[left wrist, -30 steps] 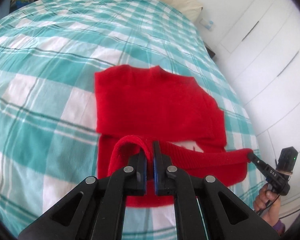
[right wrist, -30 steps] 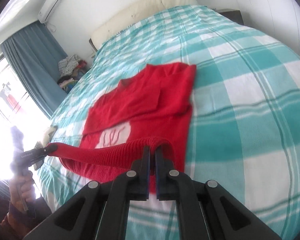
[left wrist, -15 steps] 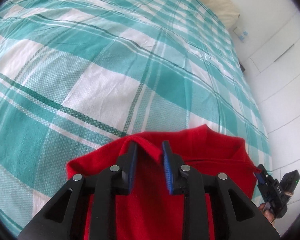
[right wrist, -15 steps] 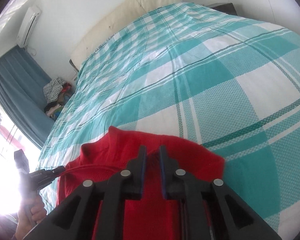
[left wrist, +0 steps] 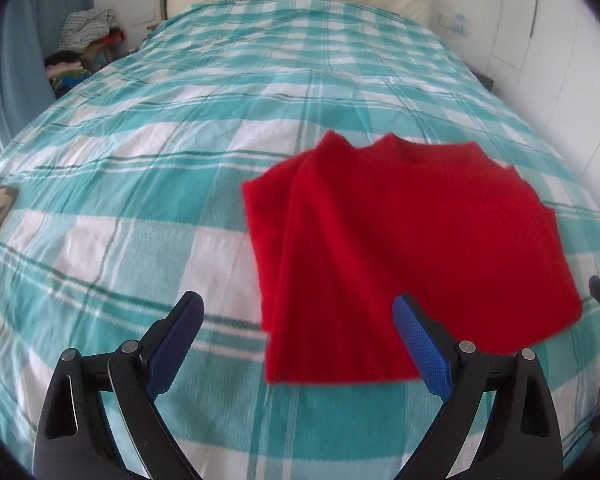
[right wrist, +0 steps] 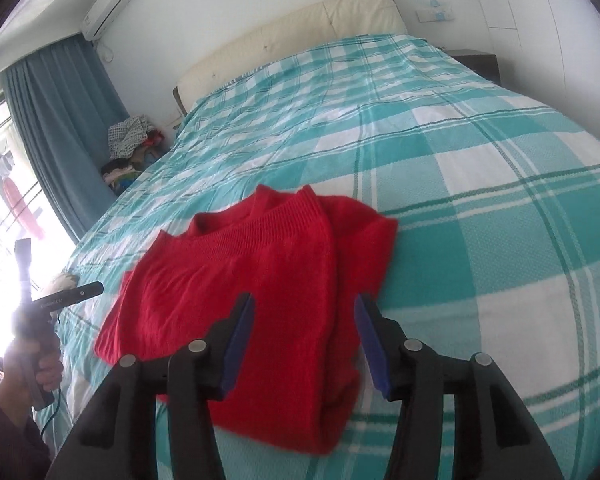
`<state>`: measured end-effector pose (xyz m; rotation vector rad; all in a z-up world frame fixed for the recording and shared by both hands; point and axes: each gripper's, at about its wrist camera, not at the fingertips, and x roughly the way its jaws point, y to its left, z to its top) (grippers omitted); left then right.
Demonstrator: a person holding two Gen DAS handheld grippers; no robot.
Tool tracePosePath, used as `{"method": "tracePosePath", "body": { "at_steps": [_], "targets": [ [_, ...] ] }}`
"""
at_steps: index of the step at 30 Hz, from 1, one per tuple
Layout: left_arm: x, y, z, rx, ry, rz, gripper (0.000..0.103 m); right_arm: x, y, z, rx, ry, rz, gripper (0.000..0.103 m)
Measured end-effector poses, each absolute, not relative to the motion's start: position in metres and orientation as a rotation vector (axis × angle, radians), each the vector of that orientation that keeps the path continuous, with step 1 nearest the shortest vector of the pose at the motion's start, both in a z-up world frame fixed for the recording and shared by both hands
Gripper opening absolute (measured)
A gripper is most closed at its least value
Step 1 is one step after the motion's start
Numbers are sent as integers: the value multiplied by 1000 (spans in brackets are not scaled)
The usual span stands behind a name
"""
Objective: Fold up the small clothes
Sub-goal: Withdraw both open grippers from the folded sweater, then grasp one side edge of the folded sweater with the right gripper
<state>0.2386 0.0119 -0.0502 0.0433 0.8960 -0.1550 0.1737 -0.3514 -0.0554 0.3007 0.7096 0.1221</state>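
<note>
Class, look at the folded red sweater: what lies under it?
The red sweater rests on the teal checked bedspread, which shows all around it. Its own folded-under layers, and the cloth directly beneath, are covered and cannot be seen.

left claw (left wrist: pixel 298 314): released, jaws now spread wide | right claw (right wrist: pixel 304 314): released, jaws now spread | red sweater (left wrist: pixel 400 256): hem let go, folded over, now laid flat on bed | both claws: drawn back

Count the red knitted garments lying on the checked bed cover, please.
1. The folded red knitted sweater lies on the teal-and-white checked bed cover, near its front edge, ahead of both open tools. Others may hide in the clothes pile beside the bed.
</note>
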Motion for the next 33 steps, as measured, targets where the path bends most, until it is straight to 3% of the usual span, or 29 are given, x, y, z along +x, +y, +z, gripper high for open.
{"method": "tracePosePath", "body": {
  "at_steps": [8, 15, 19, 33],
  "targets": [
    [153, -22, -83, 73, 881, -156, 98, 83, -309, -84, 89, 759, 17, 55],
    [149, -21, -109, 74, 875, -111, 100, 75, -309, -104, 76, 747, -47, 56],
    [148, -20, -110, 55, 873, -113, 102, 80, -311, -113, 92, 764, -38, 65],
    [146, -20, -115, 48, 893, -114, 103, 78, -308, -115, 84, 759, -46, 67]
  ]
}}
